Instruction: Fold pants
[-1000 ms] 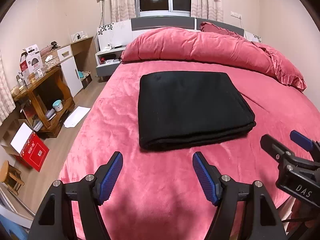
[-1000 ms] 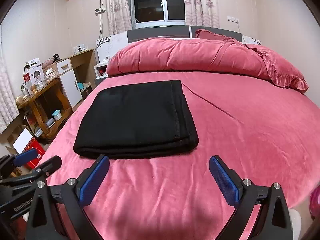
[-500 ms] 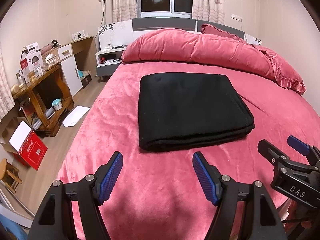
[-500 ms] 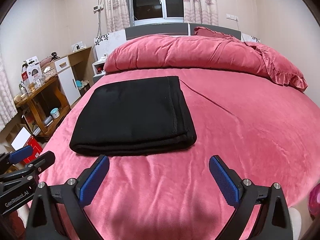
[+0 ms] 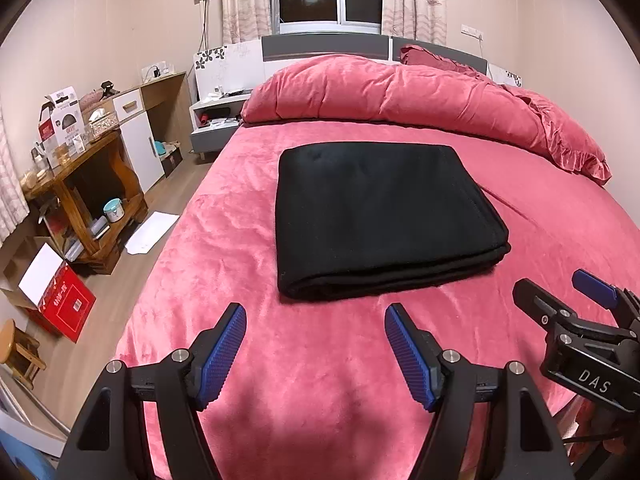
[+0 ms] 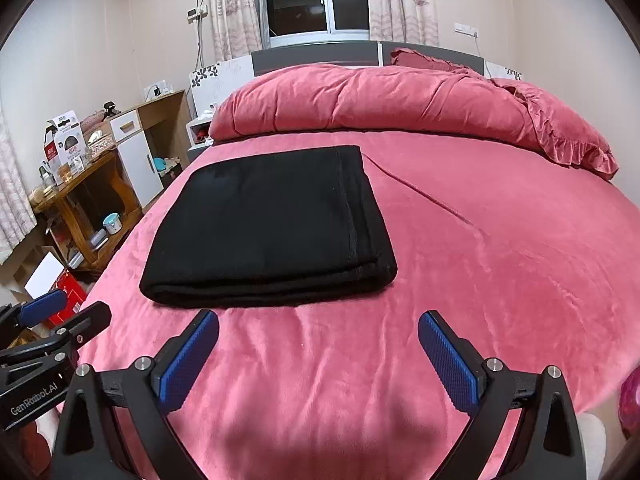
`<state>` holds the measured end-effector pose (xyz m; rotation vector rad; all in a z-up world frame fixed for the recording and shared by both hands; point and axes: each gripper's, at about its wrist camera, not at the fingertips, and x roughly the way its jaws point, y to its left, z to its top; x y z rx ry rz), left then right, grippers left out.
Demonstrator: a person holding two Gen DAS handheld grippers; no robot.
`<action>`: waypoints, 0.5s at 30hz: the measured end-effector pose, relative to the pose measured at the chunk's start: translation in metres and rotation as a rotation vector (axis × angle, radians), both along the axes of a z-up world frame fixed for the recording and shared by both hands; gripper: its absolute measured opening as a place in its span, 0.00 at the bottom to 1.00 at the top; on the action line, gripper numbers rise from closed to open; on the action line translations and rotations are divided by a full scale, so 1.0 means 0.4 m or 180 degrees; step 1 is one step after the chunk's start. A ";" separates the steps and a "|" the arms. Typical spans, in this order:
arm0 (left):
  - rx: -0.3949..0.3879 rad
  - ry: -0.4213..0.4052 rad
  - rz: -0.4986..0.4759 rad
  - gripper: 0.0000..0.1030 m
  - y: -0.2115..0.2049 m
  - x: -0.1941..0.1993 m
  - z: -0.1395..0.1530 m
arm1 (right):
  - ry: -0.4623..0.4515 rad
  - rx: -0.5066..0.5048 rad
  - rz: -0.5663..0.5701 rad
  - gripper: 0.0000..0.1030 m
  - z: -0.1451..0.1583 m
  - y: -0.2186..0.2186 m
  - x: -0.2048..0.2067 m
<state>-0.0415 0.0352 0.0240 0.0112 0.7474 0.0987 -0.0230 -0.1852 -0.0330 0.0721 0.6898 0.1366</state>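
The black pants [image 5: 380, 216] lie folded into a neat thick rectangle on the pink bed [image 5: 320, 380], left of its middle. My left gripper [image 5: 315, 320] hovers open just in front of the fold's near edge, with nothing between its blue pads. In the right wrist view the same pants [image 6: 268, 228] lie ahead and to the left. My right gripper [image 6: 319, 320] is open too, empty, just short of the near right corner. Each gripper shows in the other's view: the right gripper [image 5: 568, 304] and the left gripper [image 6: 60, 312].
A rolled pink duvet [image 5: 400, 96] and a pillow [image 5: 432, 56] lie along the headboard. Left of the bed stand a wooden desk [image 5: 80, 184] with boxes, a white cabinet [image 5: 140, 140], a red box [image 5: 64, 308] and a small stool [image 5: 16, 348] on the floor.
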 end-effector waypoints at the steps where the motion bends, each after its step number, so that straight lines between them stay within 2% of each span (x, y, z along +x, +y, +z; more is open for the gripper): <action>1: 0.0007 -0.0004 0.0004 0.71 0.000 -0.001 0.000 | 0.0008 0.0012 0.0000 0.97 -0.001 -0.001 0.001; 15: 0.0011 0.0032 0.0012 0.71 0.003 0.002 -0.007 | 0.0104 0.0041 0.0011 0.97 -0.014 -0.004 0.008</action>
